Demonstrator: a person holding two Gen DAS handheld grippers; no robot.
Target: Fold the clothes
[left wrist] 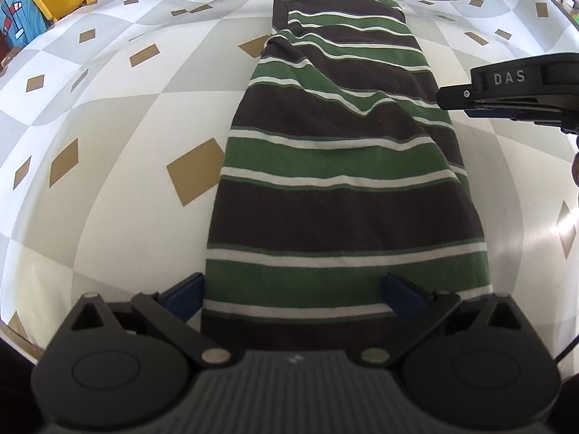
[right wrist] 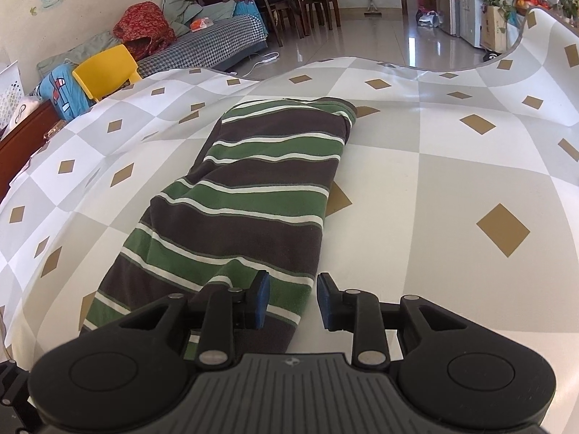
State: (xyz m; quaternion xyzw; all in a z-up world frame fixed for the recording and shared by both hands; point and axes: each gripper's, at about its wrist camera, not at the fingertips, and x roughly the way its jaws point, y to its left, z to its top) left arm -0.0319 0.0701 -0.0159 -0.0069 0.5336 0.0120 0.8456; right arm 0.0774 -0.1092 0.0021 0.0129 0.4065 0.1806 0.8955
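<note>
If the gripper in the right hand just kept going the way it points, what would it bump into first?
Probably the striped garment: its near right edge lies just ahead of the right gripper, whose jaws stand apart with nothing between them. Depth is unclear; slightly further right, it would meet the checked tablecloth instead.

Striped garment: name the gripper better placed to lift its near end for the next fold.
Probably the left gripper: its open fingers straddle the striped garment at the near hem. The right gripper sits only at the garment's right edge, jaws narrowly apart.

Striped garment (right wrist: 249, 202) is the only obstacle lying on the tablecloth (right wrist: 452, 188). Bare cloth left, right and beyond it gives open passage. Right gripper (left wrist: 506, 97) hangs just right of it. Yellow chair (right wrist: 105, 68) stands off the table, far-left of it.
</note>
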